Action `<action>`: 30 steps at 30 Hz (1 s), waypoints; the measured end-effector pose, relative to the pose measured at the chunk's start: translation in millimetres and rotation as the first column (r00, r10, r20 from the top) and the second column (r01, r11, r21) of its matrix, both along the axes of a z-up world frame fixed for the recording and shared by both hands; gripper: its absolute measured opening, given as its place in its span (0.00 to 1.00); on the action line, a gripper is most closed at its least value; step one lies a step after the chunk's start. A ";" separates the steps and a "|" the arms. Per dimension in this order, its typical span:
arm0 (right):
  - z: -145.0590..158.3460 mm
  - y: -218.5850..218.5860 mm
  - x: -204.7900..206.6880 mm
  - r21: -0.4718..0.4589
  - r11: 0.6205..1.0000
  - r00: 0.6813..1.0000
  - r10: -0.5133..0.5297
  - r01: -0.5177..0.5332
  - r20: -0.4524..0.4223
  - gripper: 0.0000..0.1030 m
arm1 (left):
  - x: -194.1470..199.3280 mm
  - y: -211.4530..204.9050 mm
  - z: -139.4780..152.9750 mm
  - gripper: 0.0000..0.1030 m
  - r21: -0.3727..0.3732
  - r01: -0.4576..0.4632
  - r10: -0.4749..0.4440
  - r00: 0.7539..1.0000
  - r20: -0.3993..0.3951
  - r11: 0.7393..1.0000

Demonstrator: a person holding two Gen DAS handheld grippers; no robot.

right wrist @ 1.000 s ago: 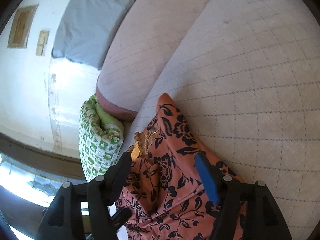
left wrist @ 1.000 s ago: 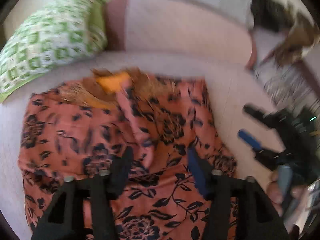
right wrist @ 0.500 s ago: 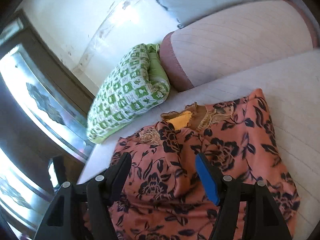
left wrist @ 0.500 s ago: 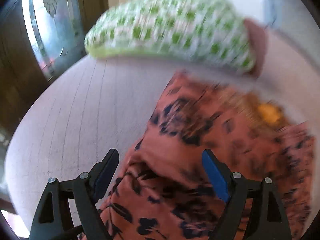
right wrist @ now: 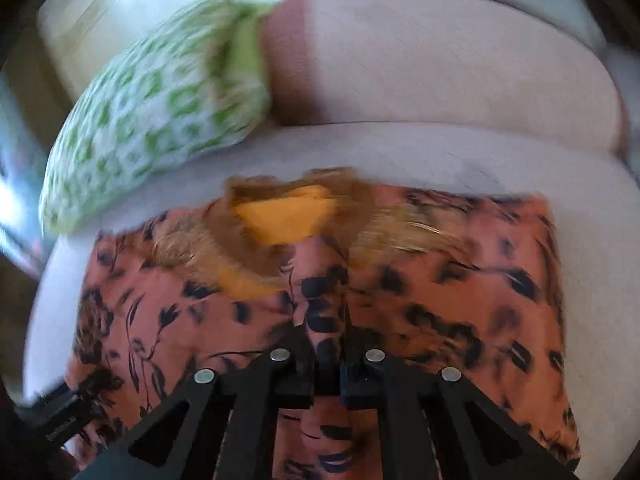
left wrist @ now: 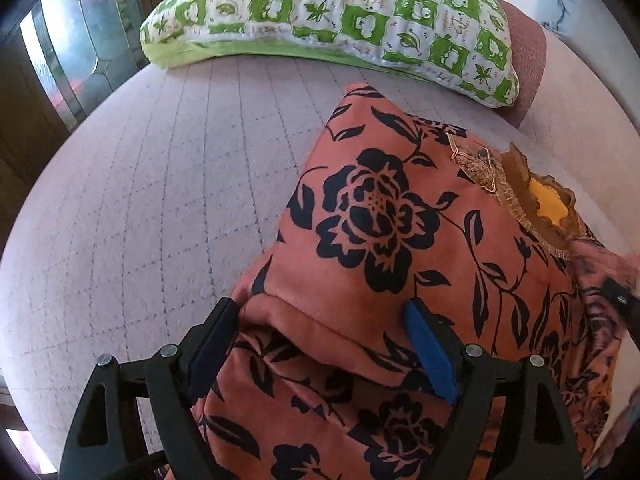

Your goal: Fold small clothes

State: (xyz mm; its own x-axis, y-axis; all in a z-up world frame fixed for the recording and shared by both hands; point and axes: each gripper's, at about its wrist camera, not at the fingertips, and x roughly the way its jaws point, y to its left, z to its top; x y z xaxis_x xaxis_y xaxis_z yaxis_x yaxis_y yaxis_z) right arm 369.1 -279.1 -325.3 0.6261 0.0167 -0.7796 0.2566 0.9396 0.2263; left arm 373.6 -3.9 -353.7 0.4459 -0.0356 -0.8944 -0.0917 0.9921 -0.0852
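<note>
Quilted pink bedding [left wrist: 160, 200] carries the floral garment [left wrist: 380, 240], spread just below the green pillow [left wrist: 340, 12]. A central pleat is pinched by the right hand-held gripper [right wrist: 326, 364], whose jaws have just been closing. The left hand-held gripper [left wrist: 320, 344] is held agape astride the edge fold, which should be clamped before lifting.

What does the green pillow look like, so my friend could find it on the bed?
Start at the big pale quilted mattress. At its far end, next to a pinkish bolster, lies the pillow, beyond the orange flowery garment. It is the only thing with green and white squares, each with a little leaf or flower picture, and a plain lime-green underside.
</note>
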 end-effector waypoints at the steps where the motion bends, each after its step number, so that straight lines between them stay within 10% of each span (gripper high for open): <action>1: 5.1 -15.8 -14.7 0.029 0.999 0.998 -0.042 0.040 0.042 0.06 | -0.3 0.4 0.0 0.83 -0.005 -0.004 0.004 1.000 -0.003 1.000; 11: -57.6 -162.4 -171.9 0.478 0.787 0.910 -0.410 0.391 -0.069 0.22 | -19.1 -1.5 18.9 0.83 0.087 -0.013 0.010 0.999 0.040 0.996; 17: -2.0 -118.6 -152.4 0.354 0.919 0.942 -0.260 0.175 0.209 0.25 | -40.2 -21.0 59.3 0.83 0.145 0.012 -0.051 0.962 0.269 0.989; 20: -11.1 -98.1 -125.2 0.331 0.939 0.975 -0.150 0.088 0.167 0.25 | -31.8 -45.9 33.0 0.83 0.162 0.126 -0.153 0.975 0.164 0.979; 23: -59.4 -96.2 -99.2 0.351 0.931 0.995 -0.088 0.100 -0.051 0.23 | -23.1 -70.7 -2.5 0.83 0.240 0.225 -0.231 0.973 -0.004 0.944; 30: -12.2 -105.3 -111.6 0.274 0.958 0.976 -0.139 0.090 0.167 0.34 | -33.5 -84.8 20.8 0.83 0.206 0.232 -0.261 0.957 0.124 0.951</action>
